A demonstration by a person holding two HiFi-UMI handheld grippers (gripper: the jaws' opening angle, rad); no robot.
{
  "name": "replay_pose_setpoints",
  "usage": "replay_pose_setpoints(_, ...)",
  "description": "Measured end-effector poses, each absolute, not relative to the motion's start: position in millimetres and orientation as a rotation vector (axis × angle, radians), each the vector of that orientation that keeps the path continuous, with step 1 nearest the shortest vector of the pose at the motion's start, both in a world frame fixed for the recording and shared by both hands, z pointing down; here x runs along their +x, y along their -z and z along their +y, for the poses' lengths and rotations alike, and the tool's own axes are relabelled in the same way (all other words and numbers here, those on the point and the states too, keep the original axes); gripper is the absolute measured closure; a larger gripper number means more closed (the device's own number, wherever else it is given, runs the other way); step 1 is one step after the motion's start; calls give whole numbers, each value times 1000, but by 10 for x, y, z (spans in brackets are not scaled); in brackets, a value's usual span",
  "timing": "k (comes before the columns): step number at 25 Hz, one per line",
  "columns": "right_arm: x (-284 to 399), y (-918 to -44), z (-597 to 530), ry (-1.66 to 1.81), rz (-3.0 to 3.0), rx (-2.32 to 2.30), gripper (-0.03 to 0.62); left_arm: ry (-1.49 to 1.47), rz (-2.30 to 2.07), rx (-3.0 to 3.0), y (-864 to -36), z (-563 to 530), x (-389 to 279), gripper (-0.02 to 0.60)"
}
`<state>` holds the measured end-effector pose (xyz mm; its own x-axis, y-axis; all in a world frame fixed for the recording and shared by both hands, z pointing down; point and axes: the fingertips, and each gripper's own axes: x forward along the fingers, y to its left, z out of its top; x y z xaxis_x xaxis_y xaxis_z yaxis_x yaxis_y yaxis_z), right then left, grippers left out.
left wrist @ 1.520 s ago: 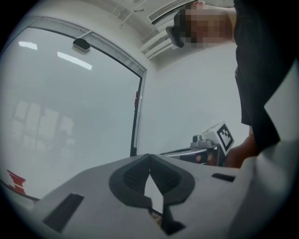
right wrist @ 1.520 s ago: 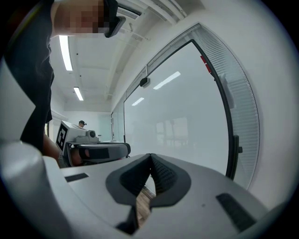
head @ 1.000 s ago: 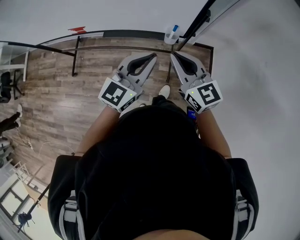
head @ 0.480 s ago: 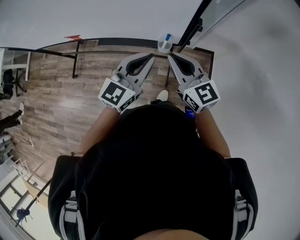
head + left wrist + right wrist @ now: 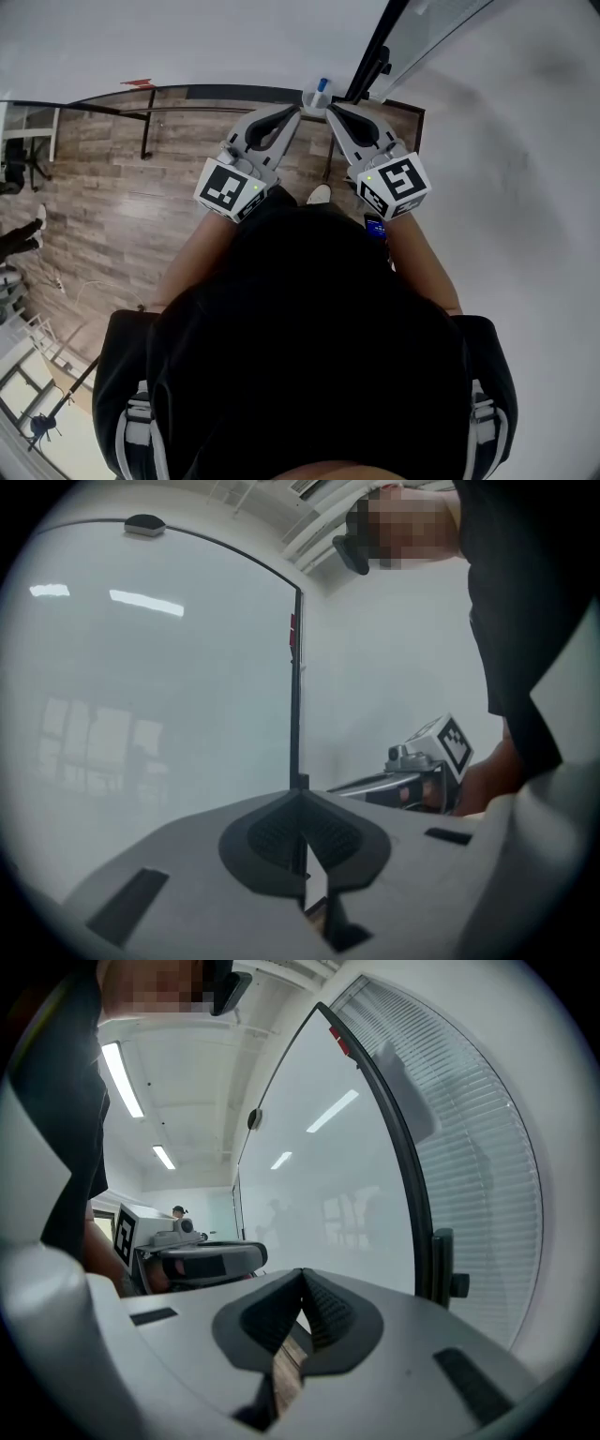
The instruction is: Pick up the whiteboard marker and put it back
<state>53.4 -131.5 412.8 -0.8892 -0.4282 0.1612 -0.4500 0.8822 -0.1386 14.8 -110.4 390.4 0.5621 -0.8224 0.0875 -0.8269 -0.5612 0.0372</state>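
I am holding my left gripper [image 5: 293,112] clenched: in the left gripper view its two dark pads are meeting at the tips, with nothing between them. My right gripper [image 5: 330,107] is also pressed together and empty, its pads touching at the tip in the right gripper view.

In the head view the marker [image 5: 322,85] is standing upright, blue cap up, in a small white cup [image 5: 312,97] at the top centre of the frame. It is sitting just beyond my two gripper tips, between them, and touching neither. The cup is sitting just left of the foot of the dark frame [image 5: 375,52] that is running up to the upper right. Neither gripper view is showing the marker; both are looking at the pale whiteboard [image 5: 150,714].

The left cube [image 5: 228,188] and the right cube [image 5: 394,185] are showing black-and-white square patterns. A small red tag [image 5: 292,635] is sitting on the frame in the left gripper view, too small to read.
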Motion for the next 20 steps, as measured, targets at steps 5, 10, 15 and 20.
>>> replay_pose_setpoints(5,499,-4293,-1481,-301,-2858,754,593,-80,-1401,2733,-4026,-1247,62,577)
replay_pose_setpoints(10,471,-4453,-1685,-325,-2799,855,592,-49,-1347,2762,-4174,-1426,-49,577)
replay_pose_setpoints(15,370,-4731,-1848,-399,-2709,965,592,-39,-1265,2812,-4306,-1537,-163,577)
replay_pose_setpoints(20,262,-4935,-1968,-482,-2634,1069,591,-35,-1161,2832,-4448,-1642,-276,577)
